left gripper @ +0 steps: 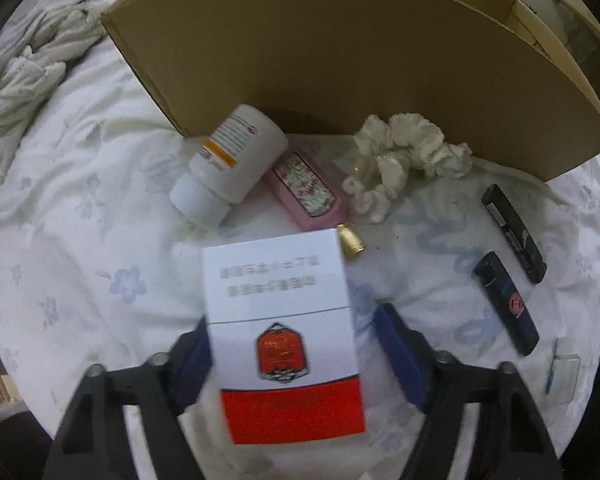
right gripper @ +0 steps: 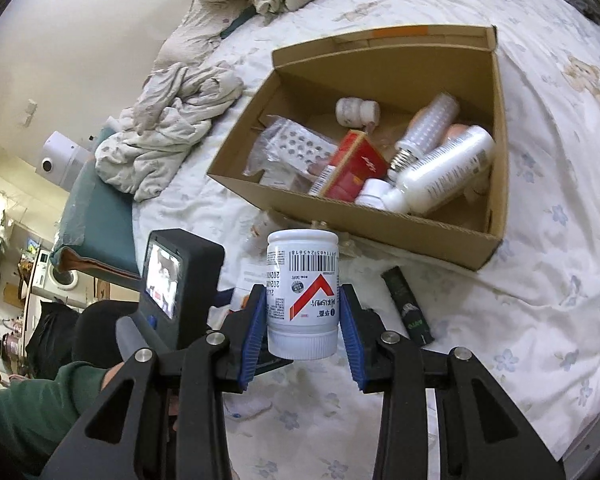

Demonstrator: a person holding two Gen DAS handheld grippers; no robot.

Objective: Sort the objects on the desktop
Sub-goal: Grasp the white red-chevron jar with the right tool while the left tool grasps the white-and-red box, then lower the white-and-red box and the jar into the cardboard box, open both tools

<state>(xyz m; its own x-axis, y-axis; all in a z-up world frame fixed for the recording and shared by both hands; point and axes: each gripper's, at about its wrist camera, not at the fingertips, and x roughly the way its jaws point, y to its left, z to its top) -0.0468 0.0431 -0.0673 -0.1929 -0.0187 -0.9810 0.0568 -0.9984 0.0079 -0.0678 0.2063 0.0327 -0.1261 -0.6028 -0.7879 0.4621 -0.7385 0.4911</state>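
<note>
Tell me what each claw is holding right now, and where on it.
Right claw: white pill bottle, clamped across its label sides, cap end down. Left claw: white and red box between the pads, but a gap shows at one side.

A bed fills most of both views, covered by a white sheet (right gripper: 540, 240) with pale blue flowers; a crumpled blanket (right gripper: 172, 128) lies near its edge (another heap sits further back); a bare cream wall (right gripper: 80, 40) rises beyond; a teal cushion (right gripper: 100, 208) lies beside the bed.
</note>
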